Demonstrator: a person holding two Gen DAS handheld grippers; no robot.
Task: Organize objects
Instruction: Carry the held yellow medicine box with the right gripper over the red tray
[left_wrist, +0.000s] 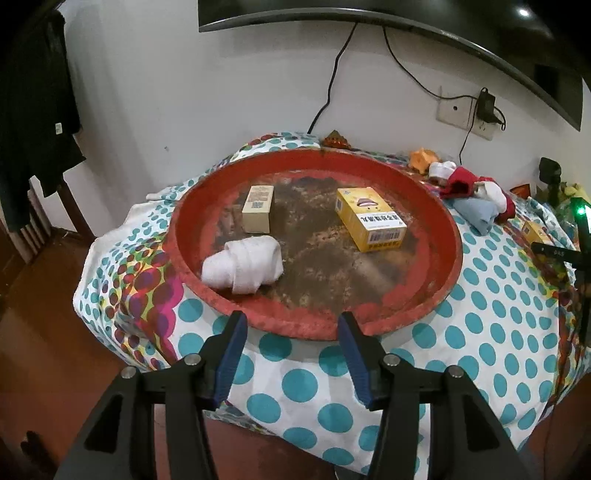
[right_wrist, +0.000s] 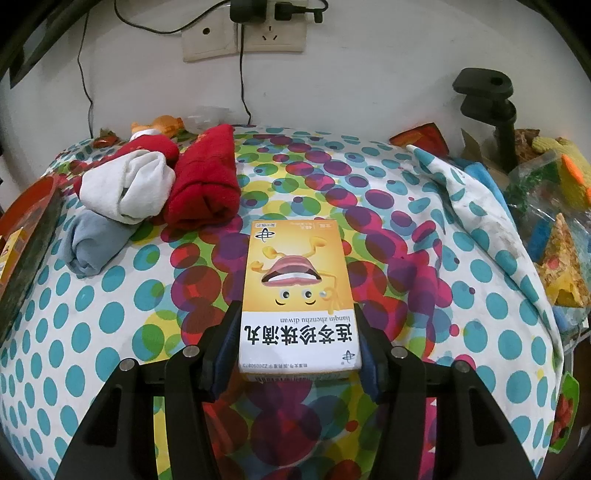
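While hovering off the near rim of the red tray (left_wrist: 436, 206), left gripper (left_wrist: 291, 325) spread, gripping nothing; inside lie a white sock (left_wrist: 243, 266), a beige box (left_wrist: 258, 208) and a yellow box (left_wrist: 371, 218). Right gripper (right_wrist: 295, 314) pinching another yellow carton (right_wrist: 299, 295) mid-cloth, socks (right_wrist: 147, 184) toward the far left corner. Probably mid-pickup; next: lift, carry left into the tray.

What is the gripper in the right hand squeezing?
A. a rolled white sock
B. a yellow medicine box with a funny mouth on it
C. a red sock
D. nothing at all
B: in the right wrist view the right gripper has its blue pads pressed on both sides of the yellow medicine box, while the red sock and the white sock lie apart on the dotted cloth.
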